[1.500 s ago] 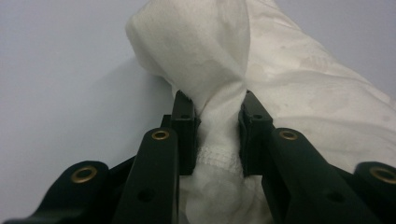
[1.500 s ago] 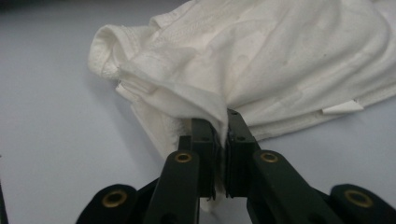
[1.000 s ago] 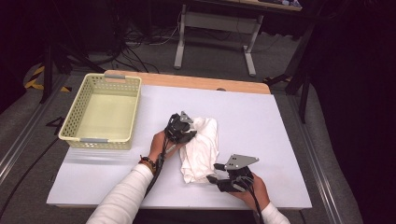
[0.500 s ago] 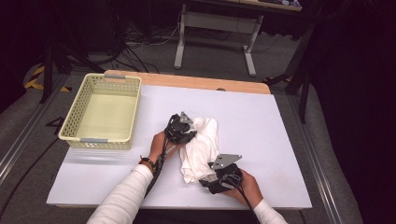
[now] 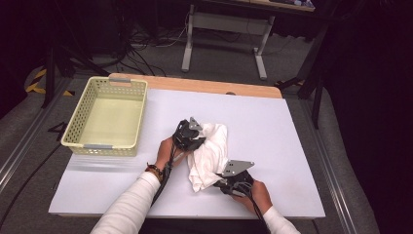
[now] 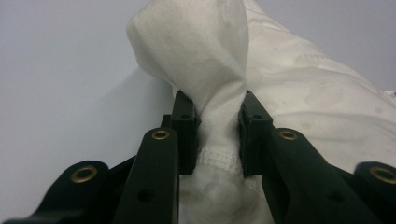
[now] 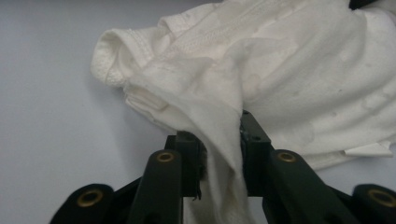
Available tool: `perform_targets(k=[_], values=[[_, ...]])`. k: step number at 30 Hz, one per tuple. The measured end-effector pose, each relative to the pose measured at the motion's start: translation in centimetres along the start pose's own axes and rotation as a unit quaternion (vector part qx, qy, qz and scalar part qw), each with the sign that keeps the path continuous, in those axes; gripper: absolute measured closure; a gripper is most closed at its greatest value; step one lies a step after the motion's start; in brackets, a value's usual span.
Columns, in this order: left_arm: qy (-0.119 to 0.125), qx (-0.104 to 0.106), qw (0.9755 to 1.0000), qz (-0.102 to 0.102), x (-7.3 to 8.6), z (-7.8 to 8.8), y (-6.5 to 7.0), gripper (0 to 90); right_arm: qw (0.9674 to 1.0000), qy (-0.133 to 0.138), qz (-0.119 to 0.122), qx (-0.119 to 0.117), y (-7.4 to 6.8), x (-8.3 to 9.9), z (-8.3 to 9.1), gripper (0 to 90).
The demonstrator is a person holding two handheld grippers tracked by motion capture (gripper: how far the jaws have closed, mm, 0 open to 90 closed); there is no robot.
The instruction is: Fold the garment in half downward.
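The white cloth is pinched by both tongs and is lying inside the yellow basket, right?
Not quite. Both tongs do pinch the white cloth: the left tongs and the right tongs each have a fold between their jaws. But the high view shows the cloth lying on the white table, to the right of the yellow basket, not inside it.

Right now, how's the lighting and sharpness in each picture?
High view: table brightly lit, surroundings dark, slightly soft. Left gripper view: cloth sharp between the jaws, shadow beneath it. Right gripper view: cloth evenly lit, near jaws a little soft.
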State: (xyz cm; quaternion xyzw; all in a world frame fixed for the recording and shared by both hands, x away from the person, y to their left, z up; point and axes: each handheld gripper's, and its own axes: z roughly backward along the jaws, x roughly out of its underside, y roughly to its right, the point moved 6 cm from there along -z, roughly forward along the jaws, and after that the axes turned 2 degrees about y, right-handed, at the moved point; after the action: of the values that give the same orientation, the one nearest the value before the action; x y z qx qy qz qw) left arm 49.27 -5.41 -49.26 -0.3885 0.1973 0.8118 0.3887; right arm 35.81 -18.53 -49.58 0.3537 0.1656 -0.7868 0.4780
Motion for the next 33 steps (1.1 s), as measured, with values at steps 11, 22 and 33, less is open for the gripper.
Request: perform_targets(k=[11,22,33], values=[[0.008,0.0,0.9998,-0.016,-0.34,0.54,0.15,73.4,0.9997,0.021,-0.003,0.015,-0.19,-0.07,0.3,82.2],[0.017,-0.001,0.9996,-0.023,-0.51,0.62,0.27,73.3,0.9995,0.028,-0.002,0.018,-0.22,-0.22,0.58,82.3],[0.02,-0.005,0.9993,-0.031,-0.48,0.52,0.42,73.3,0.9993,0.032,0.003,0.019,-0.3,-0.35,0.72,82.3]])
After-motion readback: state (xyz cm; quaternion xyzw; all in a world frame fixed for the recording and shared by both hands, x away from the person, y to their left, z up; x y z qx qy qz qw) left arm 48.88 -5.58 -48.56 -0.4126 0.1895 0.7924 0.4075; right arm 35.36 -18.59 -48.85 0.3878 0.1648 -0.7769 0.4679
